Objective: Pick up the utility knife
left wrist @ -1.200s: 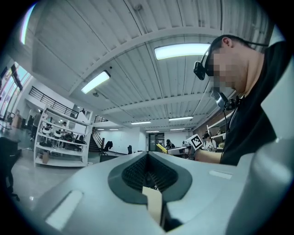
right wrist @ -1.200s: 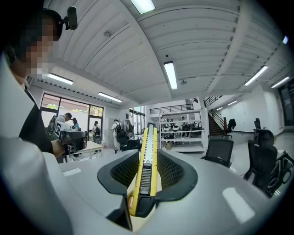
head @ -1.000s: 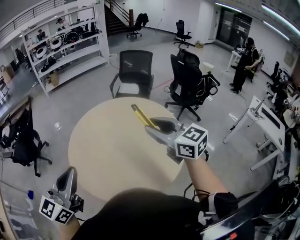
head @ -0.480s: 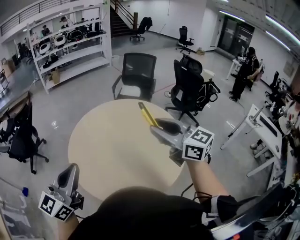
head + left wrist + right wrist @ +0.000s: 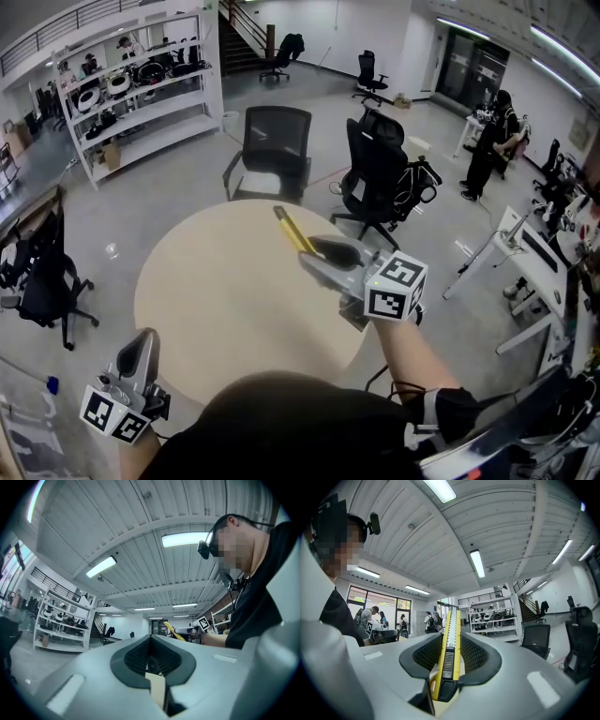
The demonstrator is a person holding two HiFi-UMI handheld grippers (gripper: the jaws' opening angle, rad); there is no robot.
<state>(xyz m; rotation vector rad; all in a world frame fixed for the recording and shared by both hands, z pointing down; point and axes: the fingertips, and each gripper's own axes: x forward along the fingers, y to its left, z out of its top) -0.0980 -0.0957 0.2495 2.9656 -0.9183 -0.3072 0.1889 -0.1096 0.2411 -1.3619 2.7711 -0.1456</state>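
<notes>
Gripping the utility knife (image 5: 450, 645) between its jaws, the right gripper (image 5: 314, 255) hangs out over the round beige surface (image 5: 211, 300) at the person's right front. Its dark ribbed pads (image 5: 425, 654) press on the knife's two flat sides. The knife lies along the gripper's own line: its black butt end sits deep between the jaws, nearest the camera, and the yellow body runs straight out past the jaw tips. The notched metal slider track faces up.

In the head view the knife's long axis slants up and to the left from the jaws. Its free end points across the far edge of the surface toward the black mesh office chair (image 5: 273, 141). The knife is off the surface, held in the air. From the left gripper view it shows small and far off, as a yellow bar tilted upward from the right gripper.

The marker cube (image 5: 395, 289) rides at the back of the right gripper, just ahead of the person's forearm.

The left gripper (image 5: 144, 343) is low at the person's left, off the near edge of the surface and well apart from the knife. Its jaws are closed together with nothing between them.
</notes>
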